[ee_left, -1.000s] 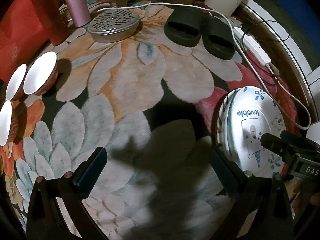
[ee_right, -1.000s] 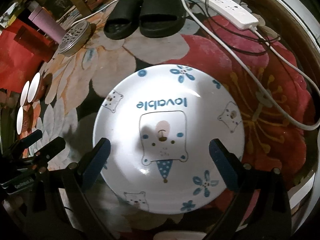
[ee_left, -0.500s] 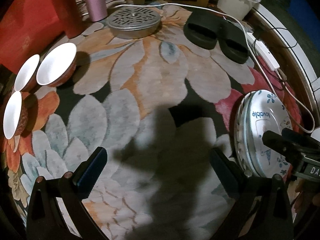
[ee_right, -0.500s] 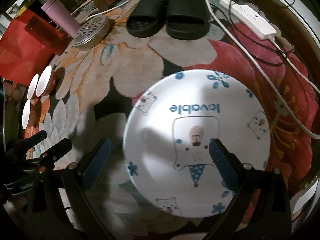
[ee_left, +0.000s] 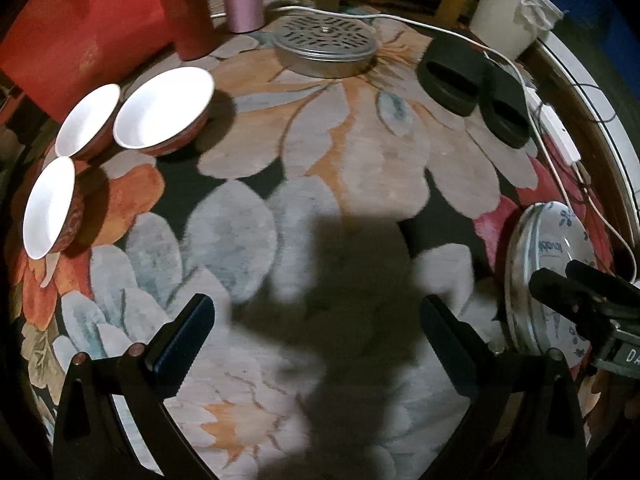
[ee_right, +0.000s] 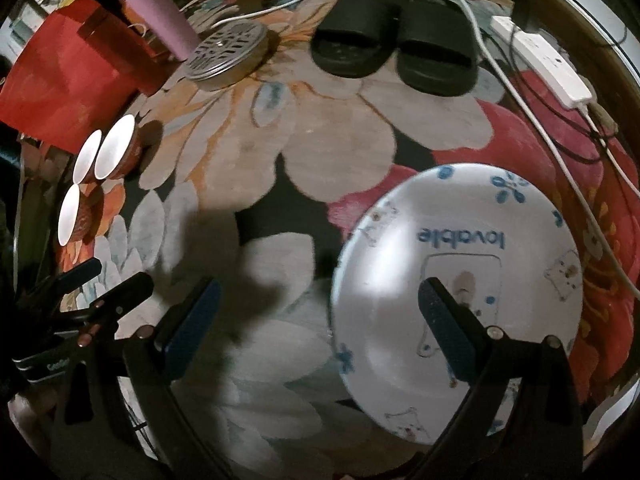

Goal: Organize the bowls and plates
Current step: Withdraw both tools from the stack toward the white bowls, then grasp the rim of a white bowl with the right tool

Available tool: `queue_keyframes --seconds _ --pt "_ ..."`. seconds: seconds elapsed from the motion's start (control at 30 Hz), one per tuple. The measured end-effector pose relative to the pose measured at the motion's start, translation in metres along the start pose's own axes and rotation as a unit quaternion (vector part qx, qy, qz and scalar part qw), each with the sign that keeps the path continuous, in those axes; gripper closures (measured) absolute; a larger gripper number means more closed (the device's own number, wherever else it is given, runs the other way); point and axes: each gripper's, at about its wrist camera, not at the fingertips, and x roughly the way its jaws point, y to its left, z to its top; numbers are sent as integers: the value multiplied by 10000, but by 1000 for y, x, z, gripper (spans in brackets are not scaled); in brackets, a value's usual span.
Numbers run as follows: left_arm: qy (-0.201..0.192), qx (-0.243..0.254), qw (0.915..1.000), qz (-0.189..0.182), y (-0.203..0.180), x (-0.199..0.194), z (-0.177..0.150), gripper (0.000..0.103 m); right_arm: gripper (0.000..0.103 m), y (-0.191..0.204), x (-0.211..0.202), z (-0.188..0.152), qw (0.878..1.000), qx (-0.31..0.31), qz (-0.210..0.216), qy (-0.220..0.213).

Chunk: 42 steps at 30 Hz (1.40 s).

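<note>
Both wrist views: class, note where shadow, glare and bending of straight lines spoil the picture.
Left wrist view: a big dark shadow covers the rug's middle; the bowls glare white. Right wrist view: the plate looks slightly blurred, and the white cable curves with fisheye bending.

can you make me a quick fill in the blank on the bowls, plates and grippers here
1. The number of white-lined bowls grouped on the rug is ____.
2. The blue word printed on the top plate is ____.
3. Both the left gripper and the right gripper are ____, holding nothing.
4. The pair of black slippers lies next to a white ____ strip.

Missing words: three; lovable; open; power
</note>
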Motion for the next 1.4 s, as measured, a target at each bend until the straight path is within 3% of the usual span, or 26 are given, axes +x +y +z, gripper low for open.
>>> queue_keyframes --seconds 0.57,1.4 --pt "6 -549 9982 226 66 0 -1 1 3 67 22 9 9980 -512 351 146" --pt "-17 -1476 9881 431 156 -6 -1 1 3 147 65 32 9921 -842 762 526"
